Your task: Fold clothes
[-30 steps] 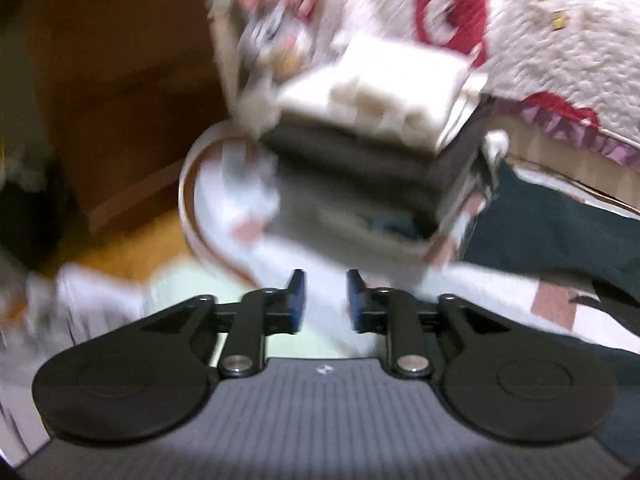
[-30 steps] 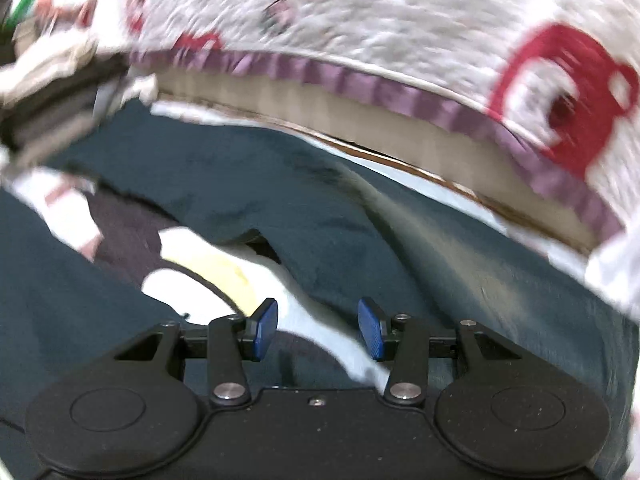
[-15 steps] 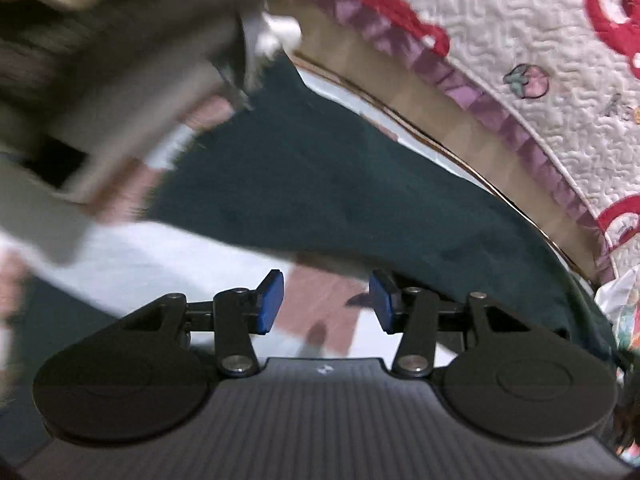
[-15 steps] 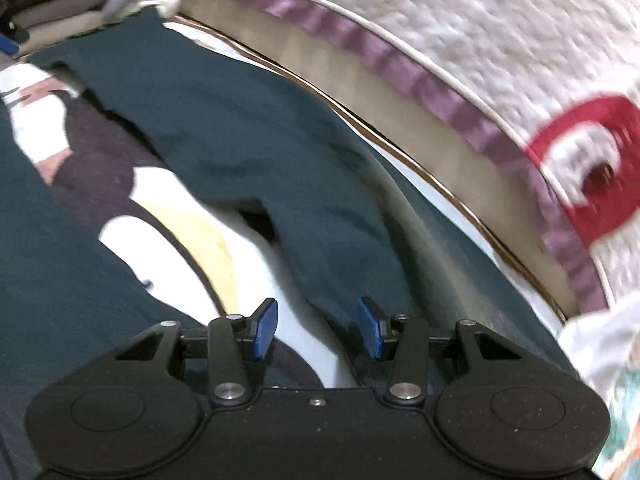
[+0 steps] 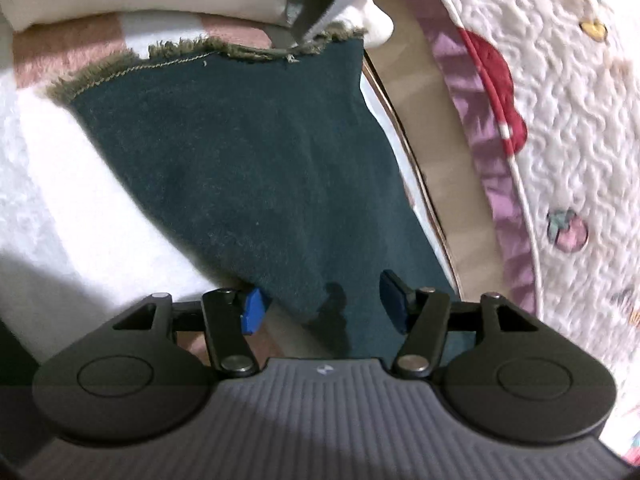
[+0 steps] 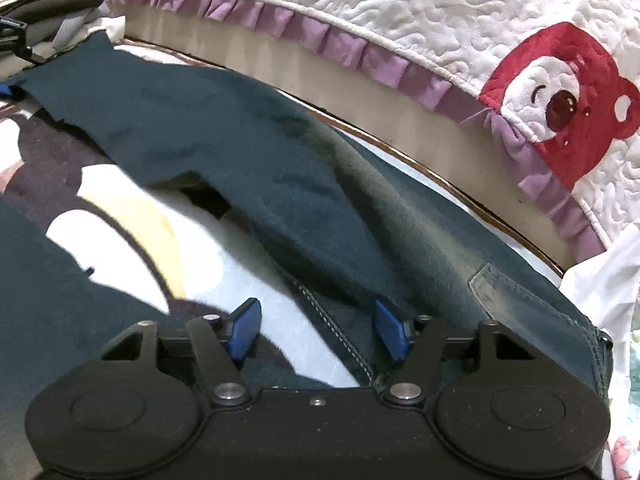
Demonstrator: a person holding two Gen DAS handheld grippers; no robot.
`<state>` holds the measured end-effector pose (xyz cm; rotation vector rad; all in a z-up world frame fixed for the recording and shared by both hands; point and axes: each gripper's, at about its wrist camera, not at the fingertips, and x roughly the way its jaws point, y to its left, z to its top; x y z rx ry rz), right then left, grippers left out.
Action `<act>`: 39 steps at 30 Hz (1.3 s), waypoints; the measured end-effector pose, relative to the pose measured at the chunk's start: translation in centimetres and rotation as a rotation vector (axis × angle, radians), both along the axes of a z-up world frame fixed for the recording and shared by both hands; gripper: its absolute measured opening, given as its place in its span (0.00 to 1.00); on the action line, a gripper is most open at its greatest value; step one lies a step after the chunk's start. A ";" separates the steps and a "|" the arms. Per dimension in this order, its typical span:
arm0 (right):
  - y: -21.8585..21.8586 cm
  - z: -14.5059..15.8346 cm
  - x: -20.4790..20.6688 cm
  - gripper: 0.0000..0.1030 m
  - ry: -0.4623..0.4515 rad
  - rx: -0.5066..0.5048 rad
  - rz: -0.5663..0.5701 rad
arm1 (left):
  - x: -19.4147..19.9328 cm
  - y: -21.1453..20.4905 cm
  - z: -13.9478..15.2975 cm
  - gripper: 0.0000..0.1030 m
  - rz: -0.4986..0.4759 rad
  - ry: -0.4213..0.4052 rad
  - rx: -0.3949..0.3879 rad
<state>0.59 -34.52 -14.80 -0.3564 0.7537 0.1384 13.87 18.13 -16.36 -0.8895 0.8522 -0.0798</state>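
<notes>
In the left wrist view, a white and pink fleece blanket (image 5: 60,184) fills the 9 o'clock side. On it lies the frayed leg end of the dark teal jeans (image 5: 240,152), its ragged hem running across at 11 to 12 o'clock. Above the hem sits a stack of folded clothes (image 5: 160,4), cut off by the top edge, so its height cannot be told. At 3 o'clock a beige bed side (image 5: 436,160) and a white quilt (image 5: 568,120) with a purple frill curve down the frame. The left gripper (image 5: 320,306) has just been opening; its blue pads stand apart over the leg's lower edge, pressing on nothing. Whether the pad tips touch the cloth is hard to tell.

In the right wrist view, a blanket print in dark, white and yellow shows at 8 to 9 o'clock, partly covered by jeans. The jeans (image 6: 280,168) stretch from 10 o'clock to 4 o'clock, with a stitched seam and a pocket flap at 4 o'clock. The stack (image 6: 44,0) is cut off at 10 o'clock. A red bear patch (image 6: 560,92) sits on the quilt at 2 o'clock. The right gripper (image 6: 316,330) has also just been opening; its pads straddle the seam without clamping it.
</notes>
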 end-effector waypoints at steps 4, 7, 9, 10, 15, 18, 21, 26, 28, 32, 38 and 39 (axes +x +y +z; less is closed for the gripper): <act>-0.6 0.1 0.7 0.14 -0.024 0.010 -0.024 | 1.3 -1.7 1.1 0.55 -0.033 -0.013 0.135; -1.4 1.7 -0.6 0.04 -0.103 0.037 -0.014 | 1.7 -2.0 2.6 0.03 -0.052 -0.016 0.230; -2.6 2.9 -1.8 0.03 -0.144 0.156 -0.043 | 0.3 0.3 4.6 0.03 -0.022 -0.119 0.104; -2.9 2.6 -2.3 0.03 -0.127 0.197 -0.035 | -0.6 1.4 5.2 0.03 0.015 -0.151 0.057; -3.2 0.6 -4.0 0.03 0.005 0.318 0.039 | -0.7 2.0 3.8 0.03 -0.022 -0.013 0.277; -4.1 0.5 -3.6 0.07 0.086 0.416 0.061 | -0.6 1.1 1.8 0.04 -0.049 0.058 0.370; -8.5 2.1 -3.0 0.29 0.084 0.607 0.020 | -0.7 0.2 2.0 0.04 -0.085 0.028 0.451; -17.3 5.6 -1.3 0.60 -0.034 0.698 -0.233 | -0.4 0.4 2.2 0.04 -0.059 0.038 0.414; -21.0 5.5 0.3 0.60 -0.045 0.665 -0.406 | -0.4 0.6 2.0 0.04 -0.053 0.042 0.408; -26.7 5.1 3.4 0.60 0.032 0.565 -0.648 | -0.8 0.9 2.3 0.04 -0.051 0.051 0.388; -30.2 6.4 6.5 0.62 0.173 0.539 -0.673 | -0.2 1.3 2.2 0.04 -0.067 0.061 0.376; -30.4 6.1 7.1 0.62 0.179 0.520 -0.684 | -0.2 1.3 2.1 0.04 -0.067 0.060 0.375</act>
